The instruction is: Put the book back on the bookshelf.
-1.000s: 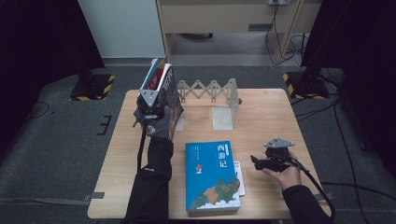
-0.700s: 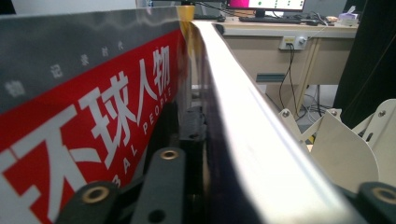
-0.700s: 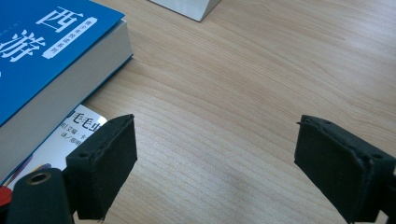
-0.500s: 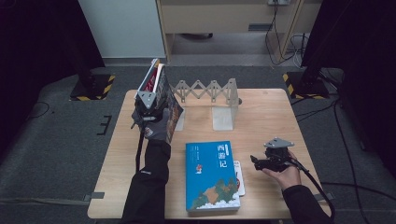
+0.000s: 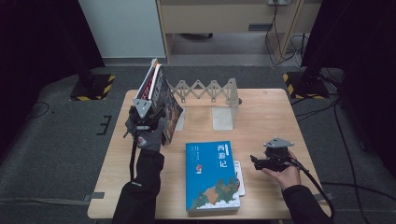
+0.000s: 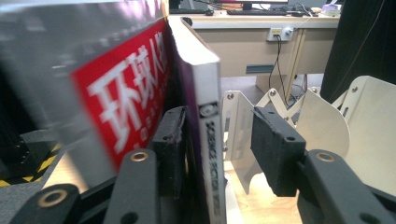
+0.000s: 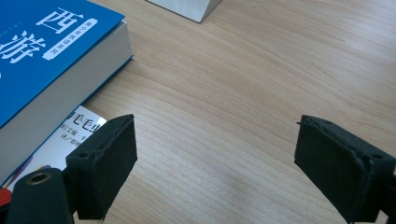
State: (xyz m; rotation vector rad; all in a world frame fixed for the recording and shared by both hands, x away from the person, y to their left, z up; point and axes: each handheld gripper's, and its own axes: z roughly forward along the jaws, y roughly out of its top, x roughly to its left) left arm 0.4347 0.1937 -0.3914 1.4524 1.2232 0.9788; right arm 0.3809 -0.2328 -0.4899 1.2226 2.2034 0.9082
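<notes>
Left gripper point(image 6: 219, 154) jaws just opening, book point(image 6: 205, 93) loose between them; leaning, it may topple off the rack point(image 5: 205, 88). Right gripper point(image 7: 215, 163) jaws apart, idle.

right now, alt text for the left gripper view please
The left gripper has just been opening its black jaws around a white-spined purple book, the right jaw standing clear of the spine. It stands beside a red-and-white magazine, with a cream metal expanding book rack behind.

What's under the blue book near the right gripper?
A thin white booklet with printed text lies under the blue book, one corner sticking out toward the right gripper. The rest of it is covered by the book.
</notes>
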